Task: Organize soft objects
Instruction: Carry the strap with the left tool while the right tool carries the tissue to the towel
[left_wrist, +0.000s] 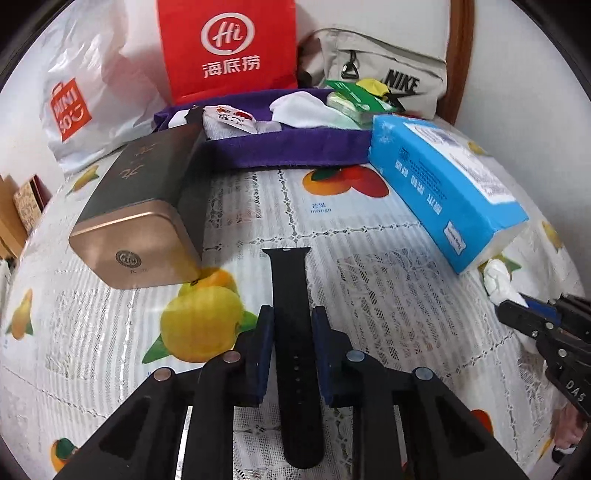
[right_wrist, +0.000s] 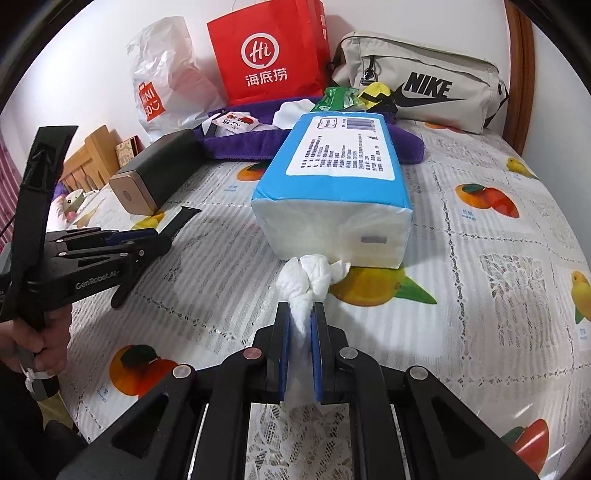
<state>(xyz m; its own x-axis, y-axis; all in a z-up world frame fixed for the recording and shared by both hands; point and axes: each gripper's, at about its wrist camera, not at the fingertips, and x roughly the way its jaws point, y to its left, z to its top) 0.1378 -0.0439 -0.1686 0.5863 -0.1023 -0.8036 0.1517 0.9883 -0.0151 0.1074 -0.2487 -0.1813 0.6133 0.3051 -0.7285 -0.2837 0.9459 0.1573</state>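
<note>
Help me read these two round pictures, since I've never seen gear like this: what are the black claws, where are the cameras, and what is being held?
No robot here: a person holds a two-finger gripper in each hand, each with a fisheye camera looking along its fingers, hence the round, bent images. The left wrist view shows the left gripper shut on a black watch strap. The right wrist view shows the right gripper pinching a crumpled white tissue beside the open end of a blue tissue pack. On the fruit-print tablecloth also lie a dark box with a gold end and a purple cloth tray holding small soft items, with bags behind it.
</note>
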